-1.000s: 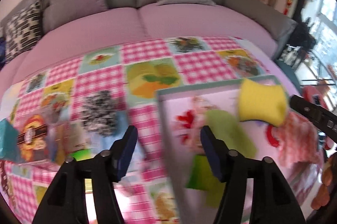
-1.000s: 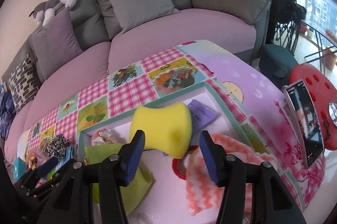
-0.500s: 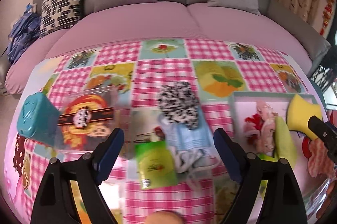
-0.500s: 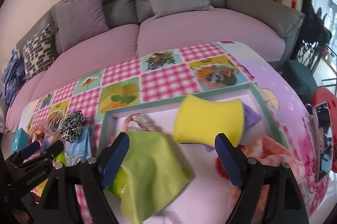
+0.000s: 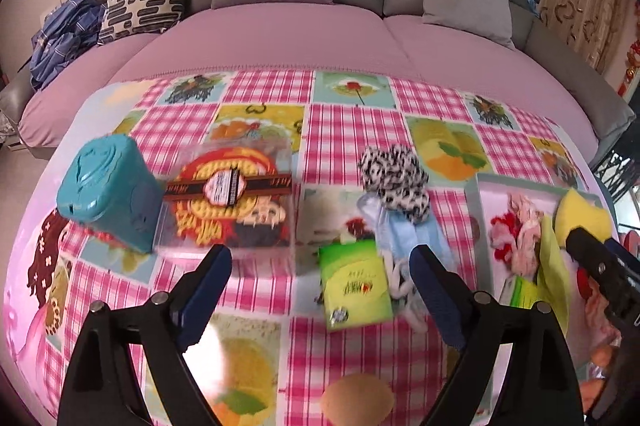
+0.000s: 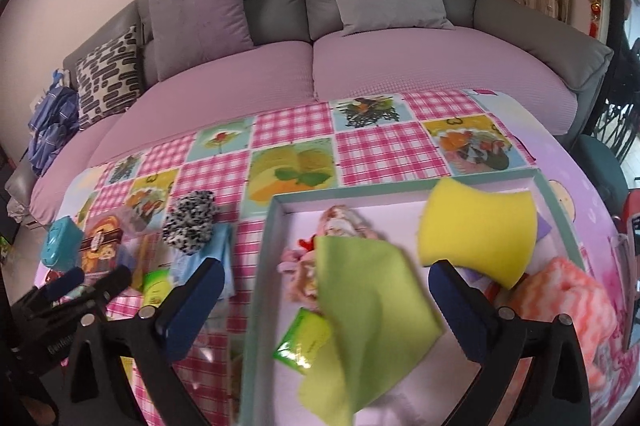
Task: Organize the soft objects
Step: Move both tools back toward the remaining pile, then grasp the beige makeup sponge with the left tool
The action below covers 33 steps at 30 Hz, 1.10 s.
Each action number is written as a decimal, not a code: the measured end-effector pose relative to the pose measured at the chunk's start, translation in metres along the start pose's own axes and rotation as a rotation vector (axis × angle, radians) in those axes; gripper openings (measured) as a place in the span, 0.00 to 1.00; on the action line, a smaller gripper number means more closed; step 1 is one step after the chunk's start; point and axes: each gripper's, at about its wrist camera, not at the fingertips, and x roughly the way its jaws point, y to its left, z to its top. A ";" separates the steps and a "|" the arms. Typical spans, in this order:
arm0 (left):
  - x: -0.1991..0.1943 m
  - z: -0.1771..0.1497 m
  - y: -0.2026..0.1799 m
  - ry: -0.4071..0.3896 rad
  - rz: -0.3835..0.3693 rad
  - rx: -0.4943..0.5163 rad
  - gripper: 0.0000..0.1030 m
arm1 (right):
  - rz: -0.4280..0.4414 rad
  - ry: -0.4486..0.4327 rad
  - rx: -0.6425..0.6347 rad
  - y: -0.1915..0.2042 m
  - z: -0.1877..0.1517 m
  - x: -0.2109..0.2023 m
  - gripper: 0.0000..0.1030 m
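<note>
My left gripper (image 5: 320,290) is open and empty above the checked tablecloth, over a green packet (image 5: 354,286). A black-and-white scrunchie (image 5: 394,175) lies on a light blue face mask (image 5: 412,232) just beyond. My right gripper (image 6: 320,290) is open and empty above the teal-rimmed tray (image 6: 266,250). In the tray lie a yellow sponge (image 6: 478,232), a lime green cloth (image 6: 368,302), a pink frilly fabric piece (image 6: 340,226), a green packet (image 6: 306,336) and an orange-white knit cloth (image 6: 576,290).
A teal box (image 5: 106,185) and a clear snack box with an orange label (image 5: 230,197) sit at the table's left. A brown round object (image 5: 358,398) lies at the near edge. A pink-covered grey sofa (image 5: 280,37) with cushions stands behind the table.
The yellow sponge left my right gripper, which opened wide and drew back from the tray. My left gripper swung left from the tray to the table's middle and opened wider.
</note>
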 end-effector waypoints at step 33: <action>0.019 -0.084 -0.014 0.216 -0.108 0.152 0.88 | 0.033 0.108 -0.064 0.043 -0.067 -0.008 1.00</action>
